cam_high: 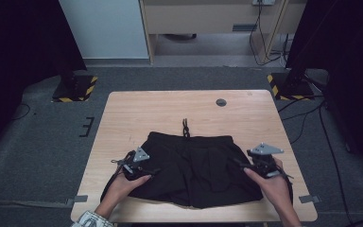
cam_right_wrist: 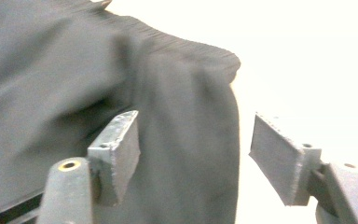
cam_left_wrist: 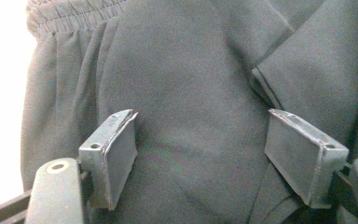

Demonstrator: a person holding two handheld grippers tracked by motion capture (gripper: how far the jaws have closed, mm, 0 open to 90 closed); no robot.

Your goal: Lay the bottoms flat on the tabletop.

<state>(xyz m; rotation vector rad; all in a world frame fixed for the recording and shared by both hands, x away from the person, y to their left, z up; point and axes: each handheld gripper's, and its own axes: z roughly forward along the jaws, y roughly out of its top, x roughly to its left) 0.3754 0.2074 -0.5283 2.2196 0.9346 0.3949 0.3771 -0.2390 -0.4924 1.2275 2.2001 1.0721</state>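
A pair of black shorts (cam_high: 194,165) lies flat on the wooden table (cam_high: 170,109), waistband at the far side, with a drawstring (cam_high: 185,127) trailing onto the wood. My left gripper (cam_high: 150,170) is over the left leg of the shorts. In the left gripper view its jaws stand wide apart (cam_left_wrist: 200,116) above smooth fabric (cam_left_wrist: 191,70), pinching nothing. My right gripper (cam_high: 243,165) is at the shorts' right edge. Its jaws (cam_right_wrist: 194,119) are open too, the left one over the cloth (cam_right_wrist: 51,70) and the right one over bare table (cam_right_wrist: 307,70).
A round cable hole (cam_high: 221,102) sits in the table's far right part. Bare wood lies beyond the waistband and beside the shorts. On the floor, two stand bases with yellow-black tape (cam_high: 74,89) (cam_high: 286,87) flank the far corners, and cables run on the right.
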